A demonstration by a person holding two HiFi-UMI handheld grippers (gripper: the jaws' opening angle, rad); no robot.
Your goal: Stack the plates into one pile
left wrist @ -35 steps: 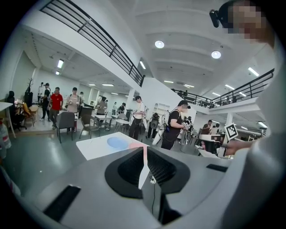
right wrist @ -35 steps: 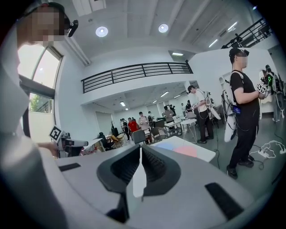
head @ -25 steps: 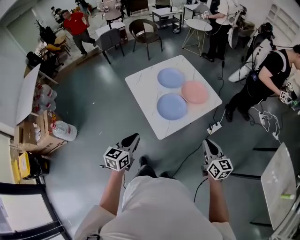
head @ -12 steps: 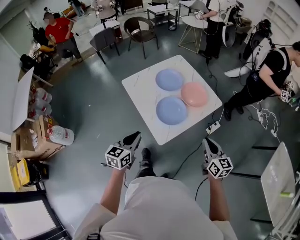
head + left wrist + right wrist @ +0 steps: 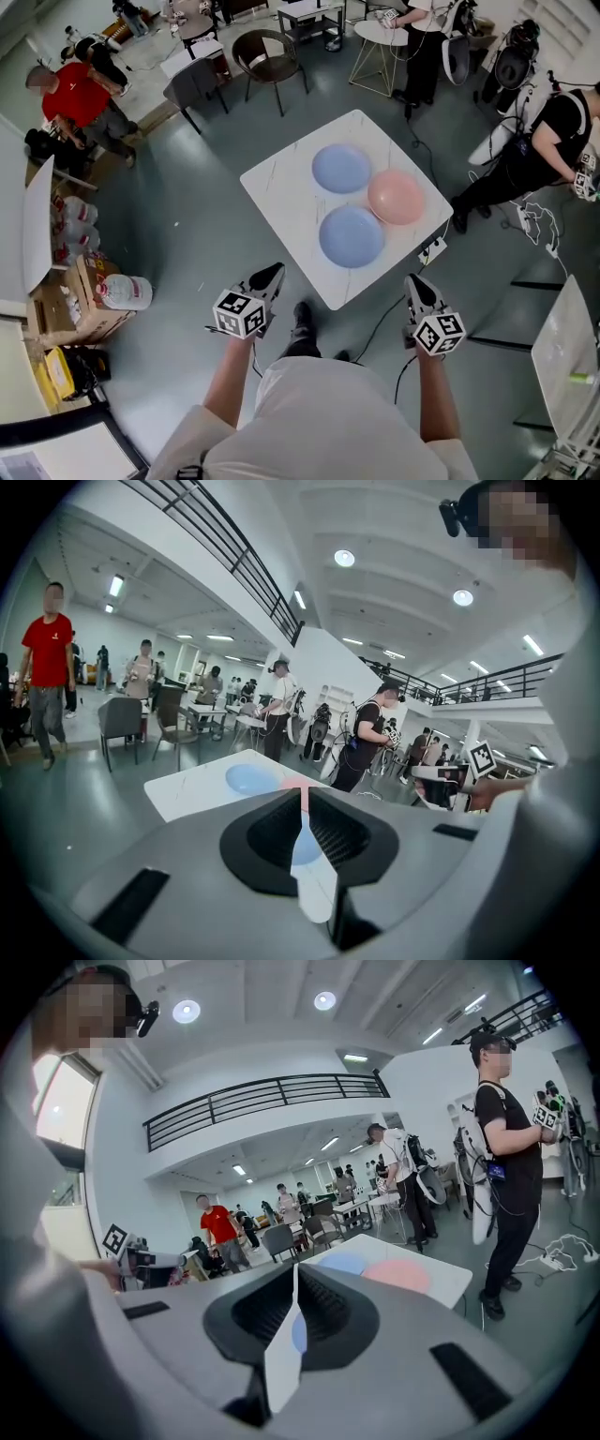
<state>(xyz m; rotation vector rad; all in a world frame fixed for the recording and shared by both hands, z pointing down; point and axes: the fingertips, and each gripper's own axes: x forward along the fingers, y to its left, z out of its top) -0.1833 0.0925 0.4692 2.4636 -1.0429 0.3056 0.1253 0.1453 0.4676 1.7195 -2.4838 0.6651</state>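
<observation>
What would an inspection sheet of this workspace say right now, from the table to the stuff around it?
Surface: white table on a grey floor.
Job's things: far blue plate, near blue plate and pink plate lie side by side, none stacked.
Clutter: nothing seen.
Grippers: left gripper and right gripper are short of the table, jaws together, empty.
Cables: power strip with a cable on the floor by the table.
Surroundings: chair, person in red, water jug.
</observation>
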